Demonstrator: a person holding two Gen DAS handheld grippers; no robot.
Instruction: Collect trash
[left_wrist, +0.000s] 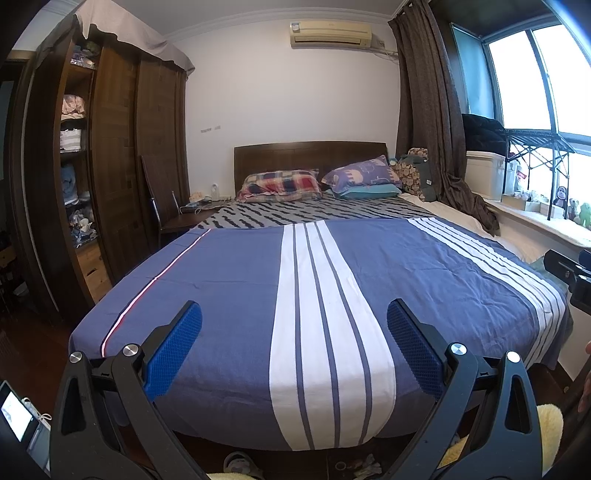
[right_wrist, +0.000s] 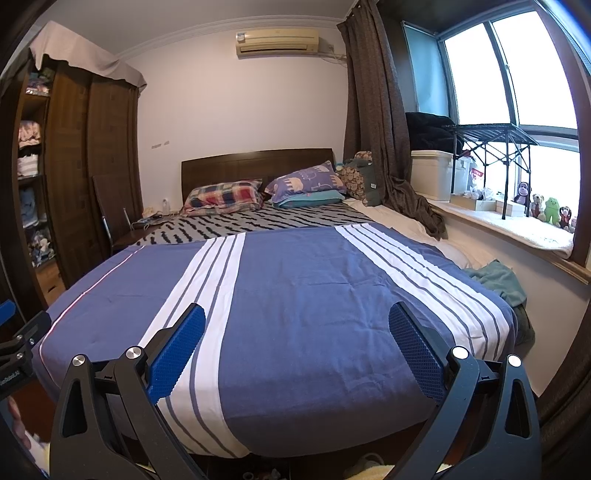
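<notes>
My left gripper (left_wrist: 294, 317) is open and empty, held above the foot of a bed with a blue cover with white stripes (left_wrist: 240, 280). My right gripper (right_wrist: 297, 319) is open and empty too, over the same blue cover (right_wrist: 303, 280). No piece of trash shows clearly on the bed. Small items lie on the floor under the bed's foot edge (left_wrist: 364, 467), too dark to identify. The right gripper's body shows at the right edge of the left wrist view (left_wrist: 576, 280); the left gripper's body shows at the left edge of the right wrist view (right_wrist: 18, 343).
A wooden wardrobe (left_wrist: 122, 158) with open shelves stands left. A chair (left_wrist: 170, 218) and a cluttered bedside surface sit by the headboard. Pillows (left_wrist: 280, 184) lie at the head. A green cloth (right_wrist: 495, 280) lies at the bed's right edge. A window sill (right_wrist: 517, 225) holds boxes and toys.
</notes>
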